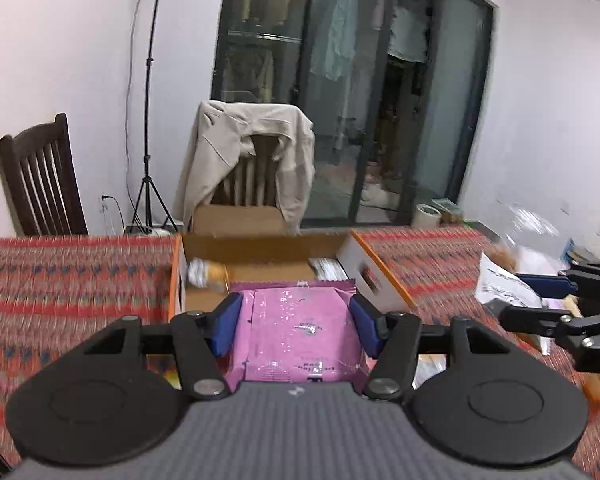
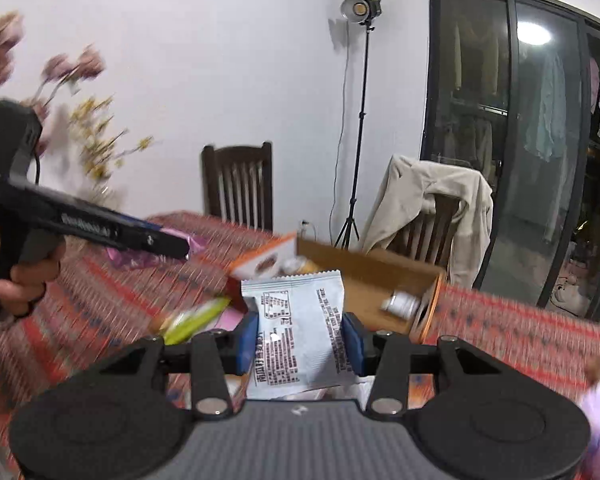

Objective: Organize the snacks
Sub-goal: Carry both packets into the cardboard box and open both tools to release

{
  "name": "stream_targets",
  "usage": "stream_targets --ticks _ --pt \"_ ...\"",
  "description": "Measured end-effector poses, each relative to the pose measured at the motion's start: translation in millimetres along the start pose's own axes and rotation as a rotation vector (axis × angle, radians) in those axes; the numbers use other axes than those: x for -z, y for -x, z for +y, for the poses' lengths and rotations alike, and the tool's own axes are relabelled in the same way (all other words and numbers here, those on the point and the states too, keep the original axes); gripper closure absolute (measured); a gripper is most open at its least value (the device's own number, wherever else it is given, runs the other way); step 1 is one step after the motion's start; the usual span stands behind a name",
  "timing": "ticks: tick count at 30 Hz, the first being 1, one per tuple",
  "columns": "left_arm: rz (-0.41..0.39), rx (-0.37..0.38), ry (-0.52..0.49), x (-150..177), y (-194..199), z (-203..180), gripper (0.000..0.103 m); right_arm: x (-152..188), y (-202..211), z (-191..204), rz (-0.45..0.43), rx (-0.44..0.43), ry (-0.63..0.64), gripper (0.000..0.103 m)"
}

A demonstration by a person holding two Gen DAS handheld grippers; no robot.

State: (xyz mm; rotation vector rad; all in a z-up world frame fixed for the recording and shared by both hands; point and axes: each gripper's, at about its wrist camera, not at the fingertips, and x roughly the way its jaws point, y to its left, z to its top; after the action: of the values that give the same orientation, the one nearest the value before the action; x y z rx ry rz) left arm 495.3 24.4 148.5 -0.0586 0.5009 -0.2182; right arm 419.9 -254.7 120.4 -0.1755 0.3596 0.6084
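My left gripper (image 1: 296, 320) is shut on a pink snack packet (image 1: 300, 340), its blue pads pressing both sides, held above the table in front of an open cardboard box (image 1: 260, 246). In the right wrist view my right gripper (image 2: 300, 340) is shut on a white snack packet (image 2: 300, 328) with printed text, lifted just short of the same cardboard box (image 2: 360, 276). A wrapped snack (image 1: 206, 274) lies inside the box at its left. The right gripper shows at the right edge of the left view, and the left gripper (image 2: 172, 246) at the left of the right view.
The table carries a red patterned cloth (image 1: 60, 280). Loose packets and a plastic bag (image 1: 512, 280) lie at the right; a green packet (image 2: 196, 316) lies left of my right gripper. A chair draped with a beige jacket (image 1: 252, 152) stands behind the box. A second chair (image 1: 40, 180) stands at left.
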Motion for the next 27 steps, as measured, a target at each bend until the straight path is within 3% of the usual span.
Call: stream_targets --ticks 3,7,14,19,23,27 --pt "0.017 -0.036 -0.002 -31.3 -64.6 13.2 0.043 -46.7 -52.4 -40.0 0.029 -0.019 -0.062 0.059" --pt "0.076 -0.068 0.007 -51.7 -162.7 36.0 0.043 -82.6 -152.2 -90.4 0.129 0.005 -0.143 0.059" --pt "0.204 -0.15 0.02 -46.4 -300.6 66.5 0.043 -71.1 -329.3 -140.1 0.362 0.057 -0.242 0.059" --pt "0.268 -0.166 0.015 -35.7 -344.3 73.8 0.043 -38.4 -416.6 -147.2 0.498 0.131 -0.252 0.059" --pt "0.293 -0.158 0.016 -30.2 -359.6 78.0 0.043 -29.1 -436.9 -146.0 0.52 0.13 -0.25 0.058" --pt "0.299 -0.143 0.034 -30.3 -357.1 81.2 0.033 -23.8 -444.3 -145.5 0.539 0.118 -0.273 0.05"
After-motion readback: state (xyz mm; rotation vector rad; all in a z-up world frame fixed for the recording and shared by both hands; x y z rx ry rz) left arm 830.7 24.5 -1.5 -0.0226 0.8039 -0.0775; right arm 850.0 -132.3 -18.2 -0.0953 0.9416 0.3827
